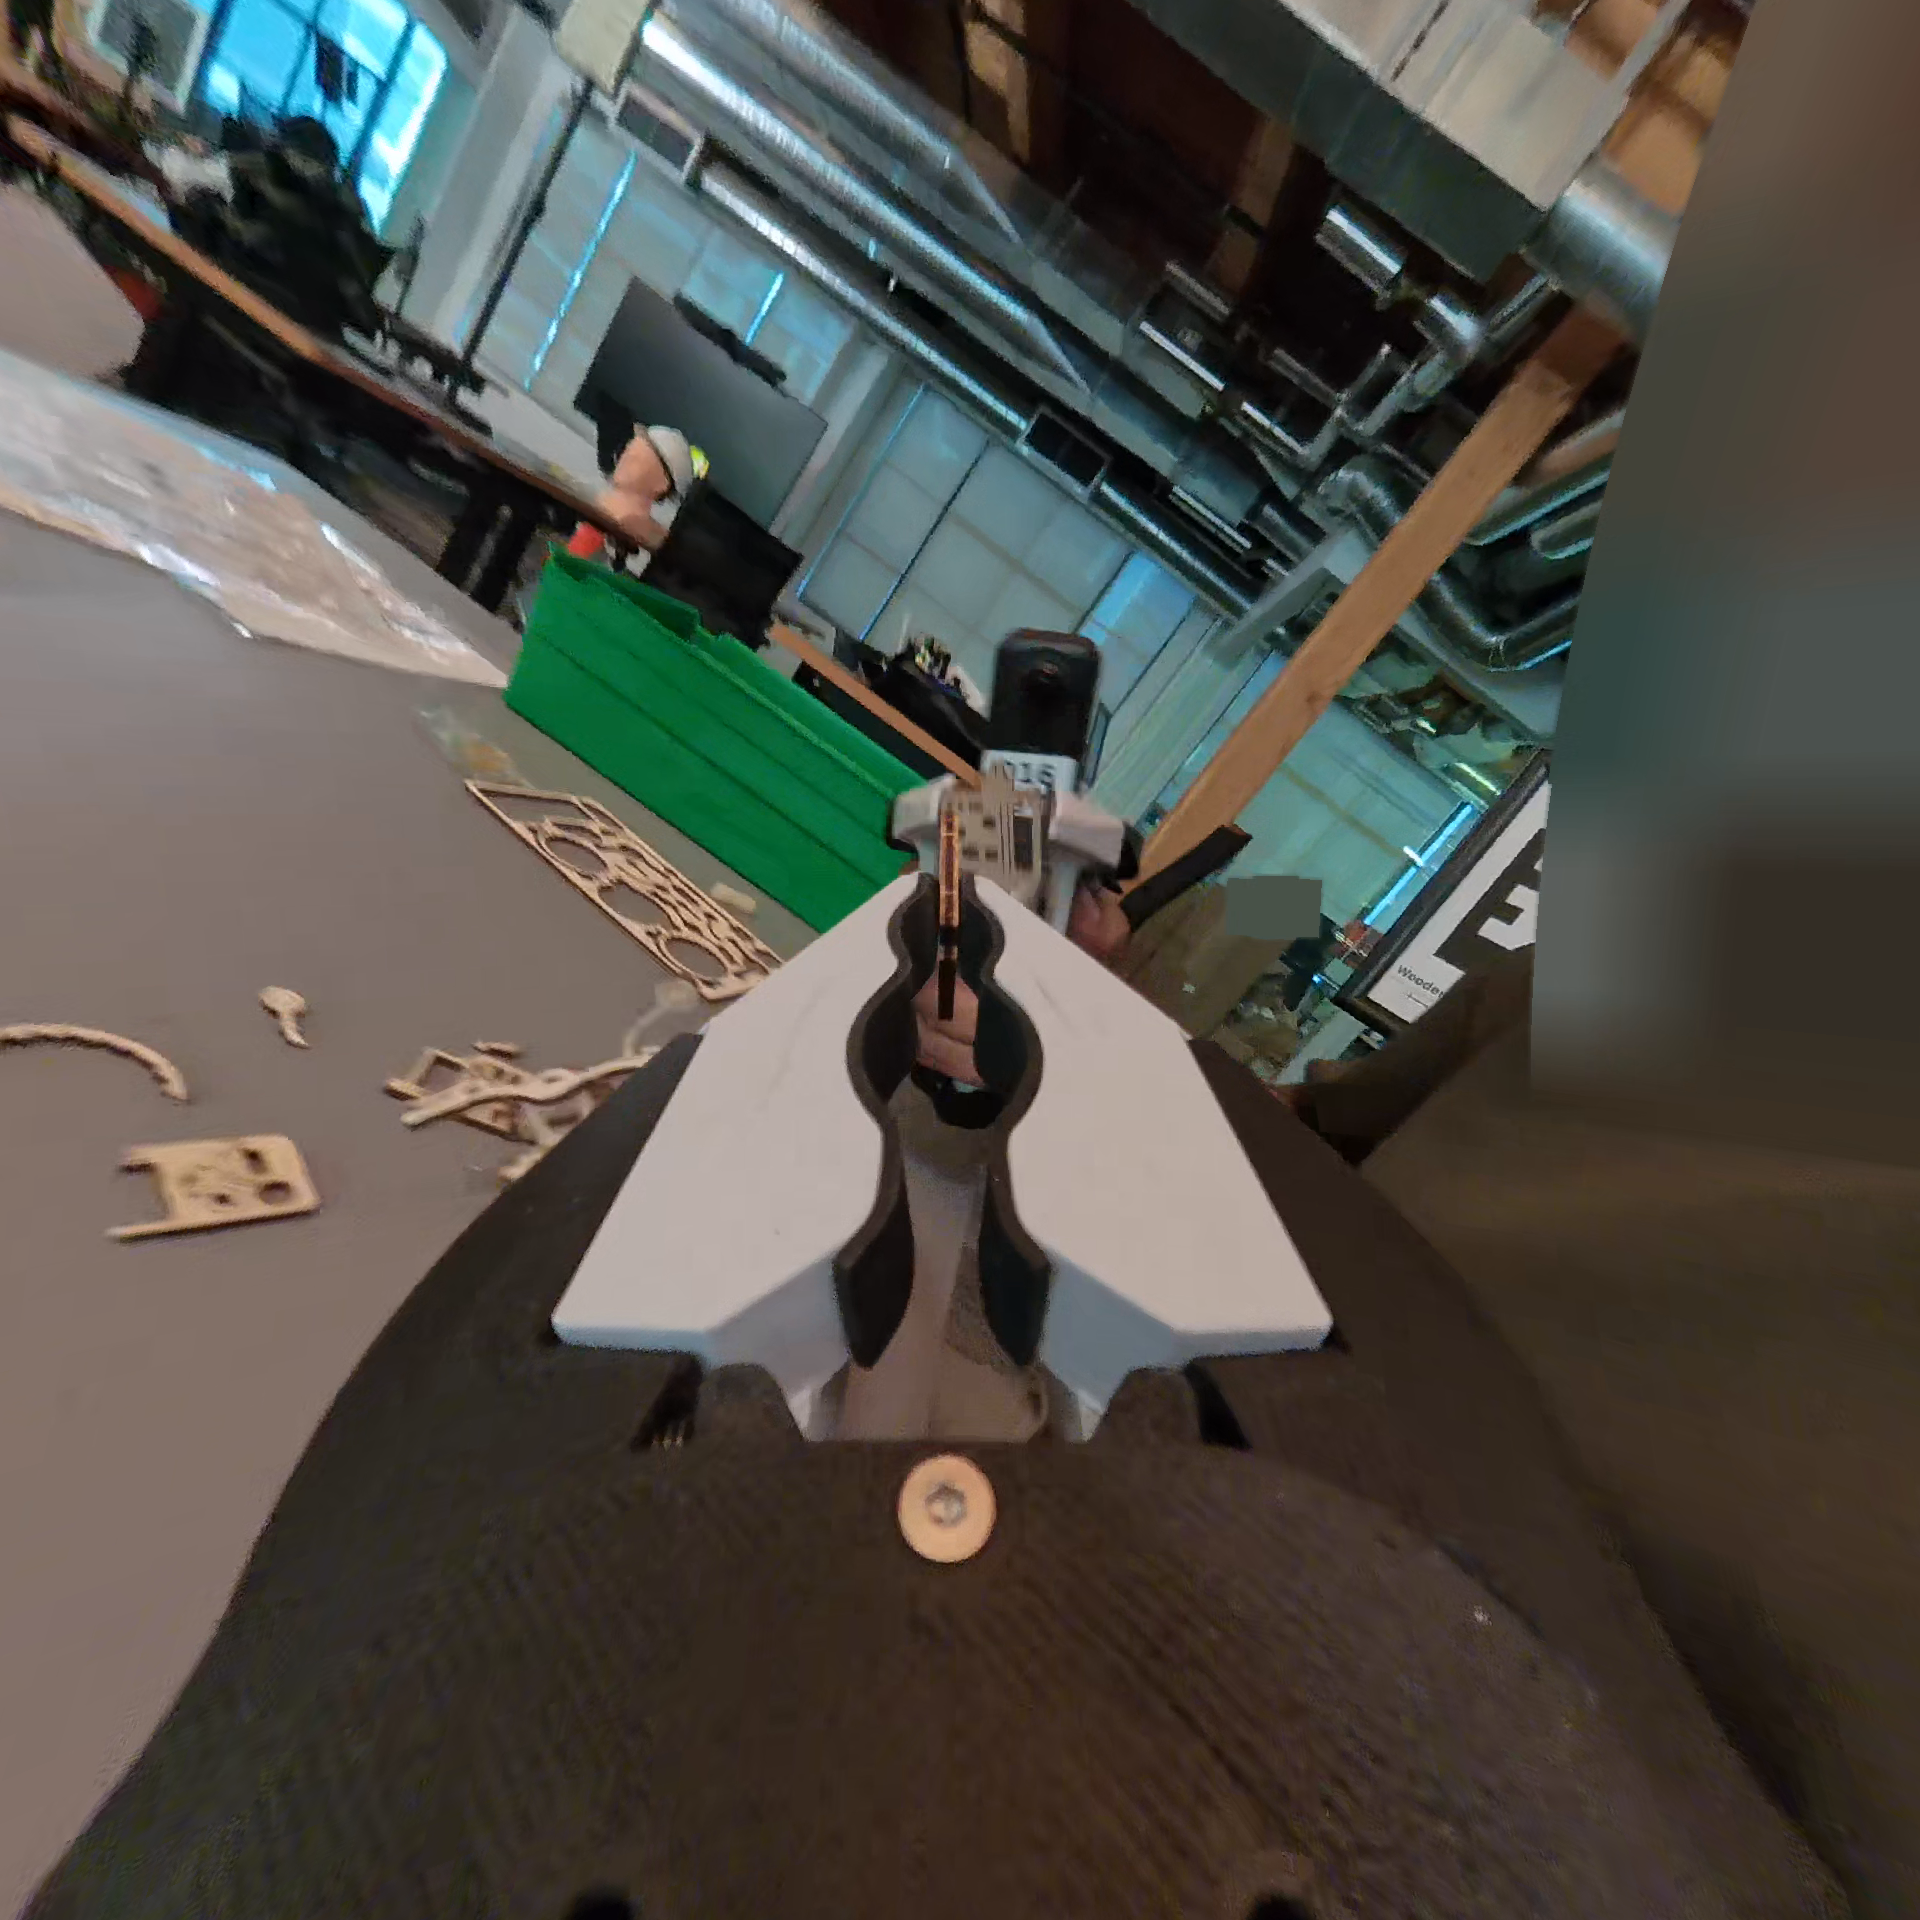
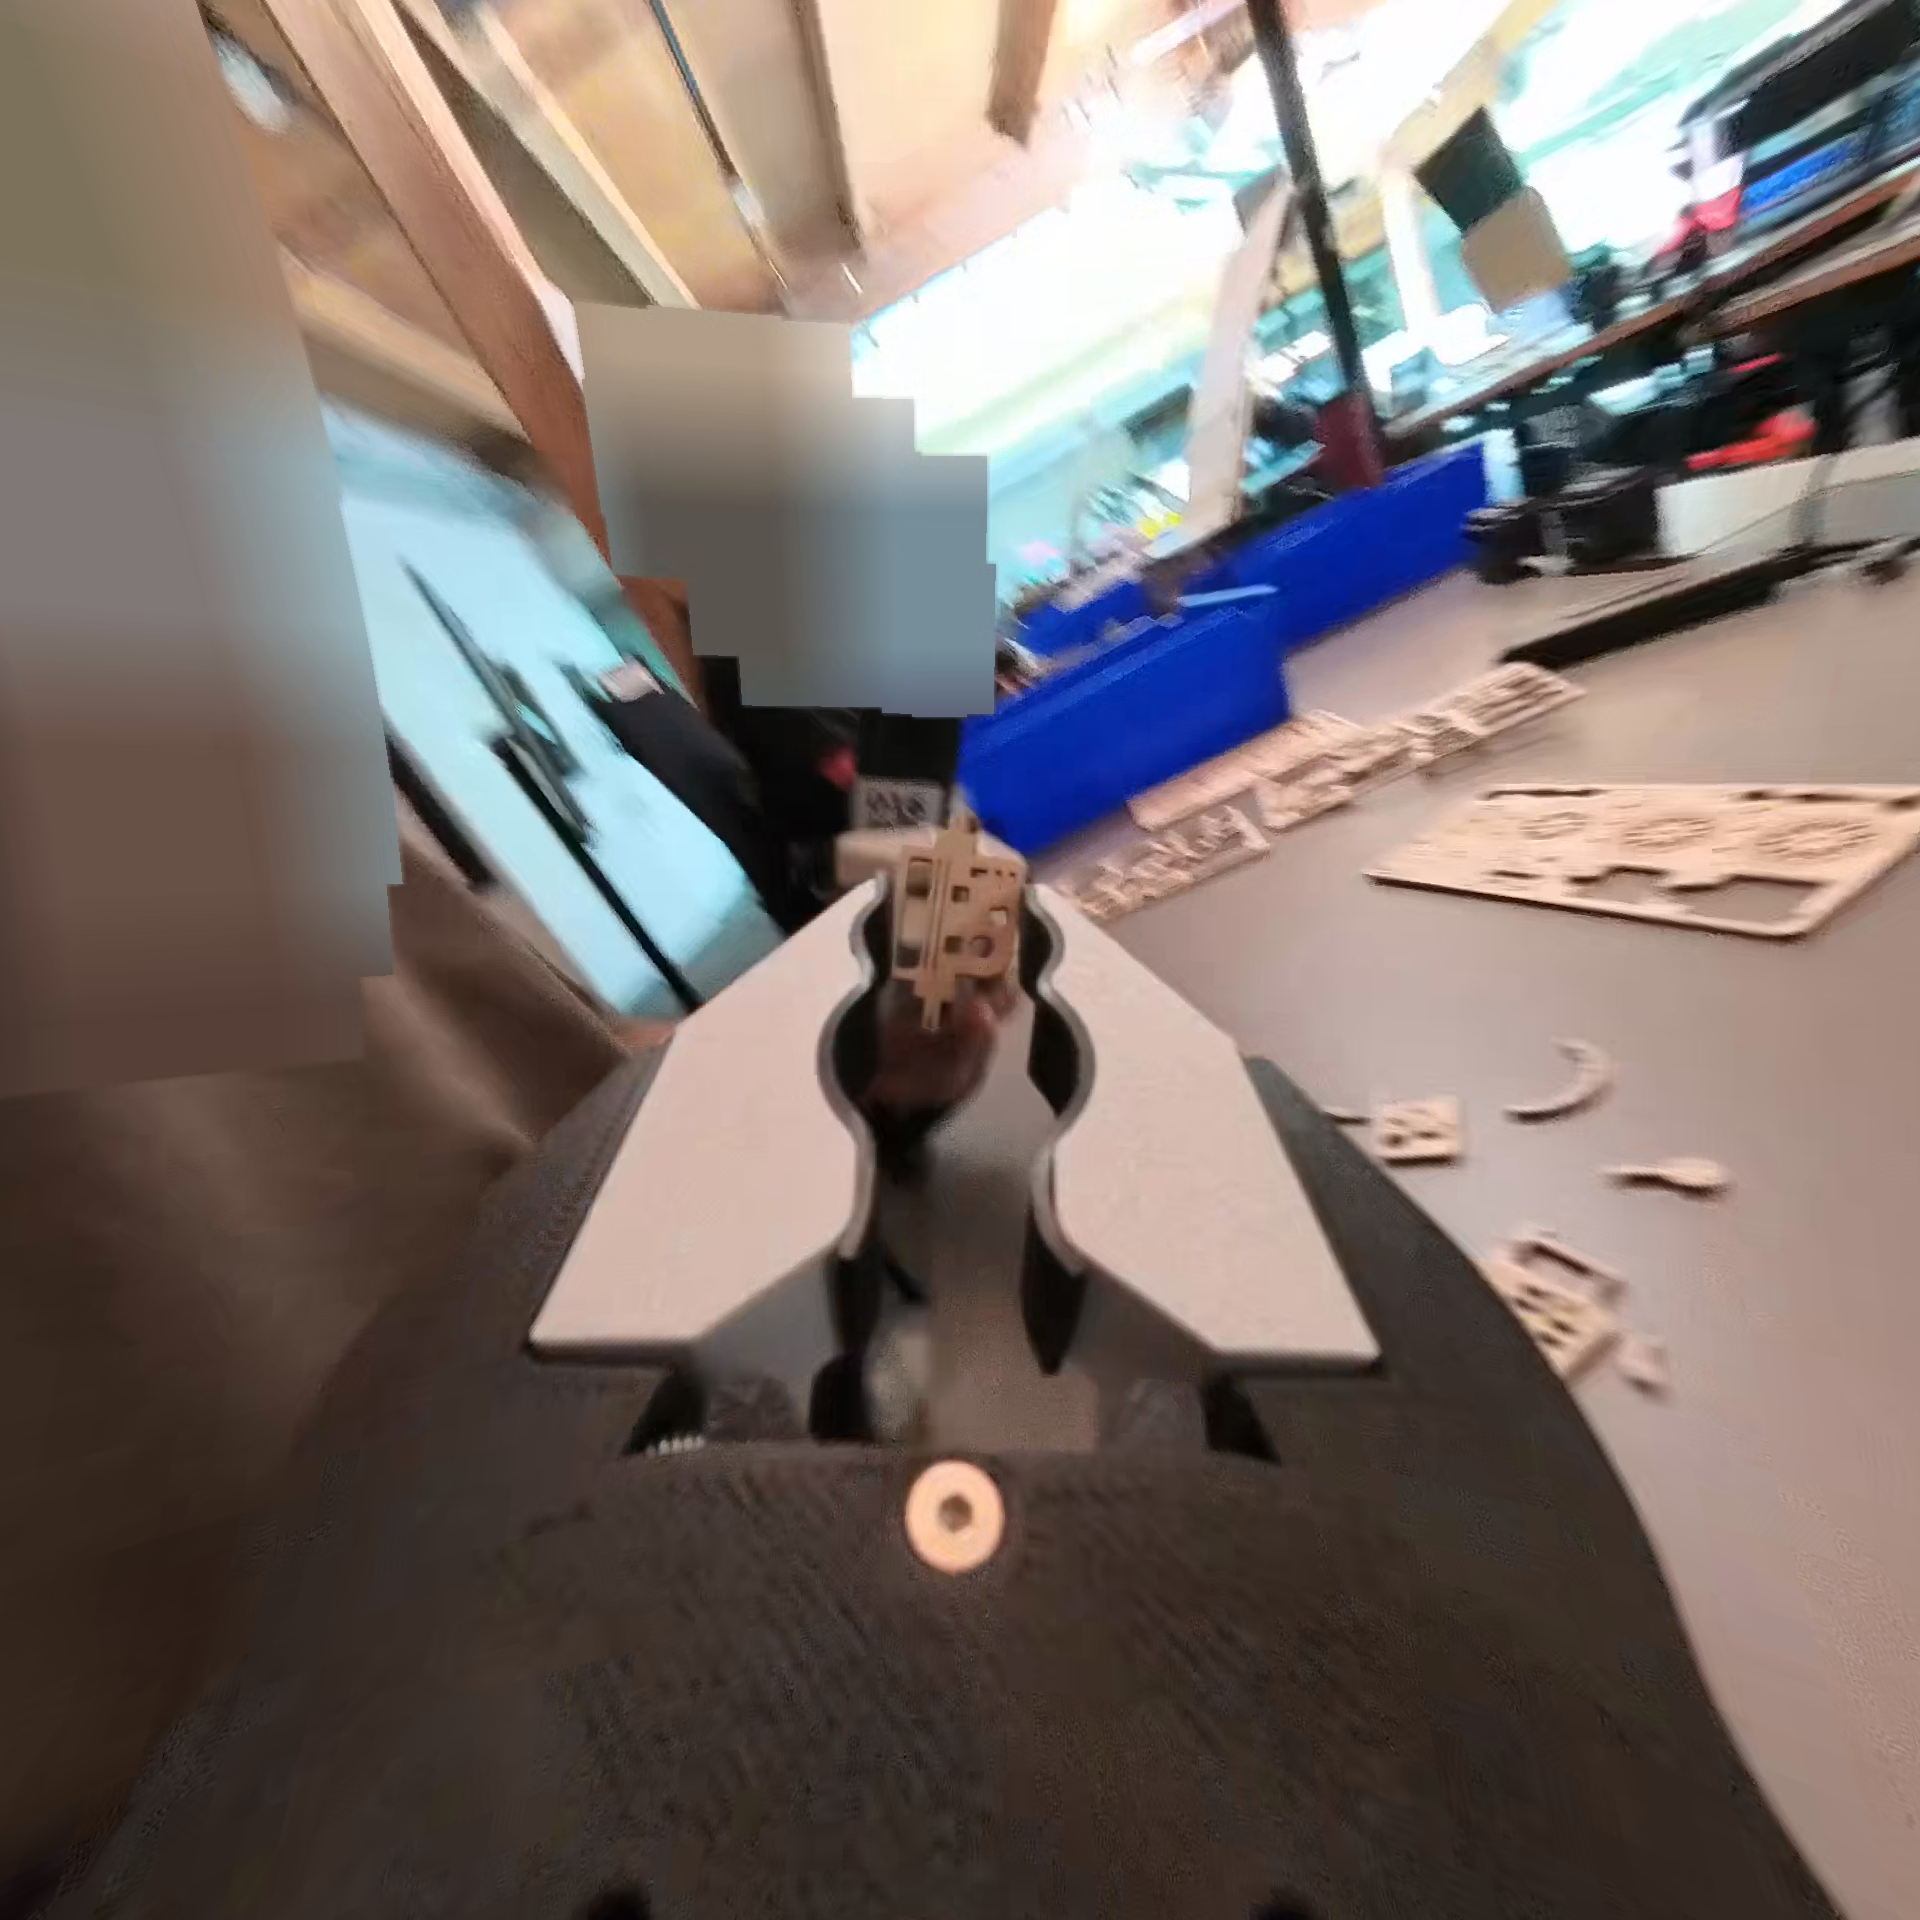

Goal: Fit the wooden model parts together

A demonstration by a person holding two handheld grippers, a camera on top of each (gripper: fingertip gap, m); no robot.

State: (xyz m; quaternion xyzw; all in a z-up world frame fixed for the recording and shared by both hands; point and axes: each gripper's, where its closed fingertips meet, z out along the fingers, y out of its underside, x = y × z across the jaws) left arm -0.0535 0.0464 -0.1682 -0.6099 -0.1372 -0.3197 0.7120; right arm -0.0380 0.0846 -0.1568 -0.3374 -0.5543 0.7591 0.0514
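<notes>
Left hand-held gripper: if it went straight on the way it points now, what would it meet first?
Probably the flat wooden piece held by the right hand-held gripper, directly ahead of the left hand-held gripper and its thin wooden part; depth is unclear.

Daylight comes through the large windows (image 1: pixel 312 114) at the back of the hall, cool and bluish in the left wrist view, which is fairly sharp in the middle. The right wrist view is warmer and heavily smeared by motion blur; its far windows (image 2: pixel 1091 291) are blown out to white glare. Both views show wide-angle distortion, with straight beams bending and the room tilting toward the edges. The grey desk (image 1: pixel 208 831) is evenly lit, with only soft, faint shadows.
</notes>
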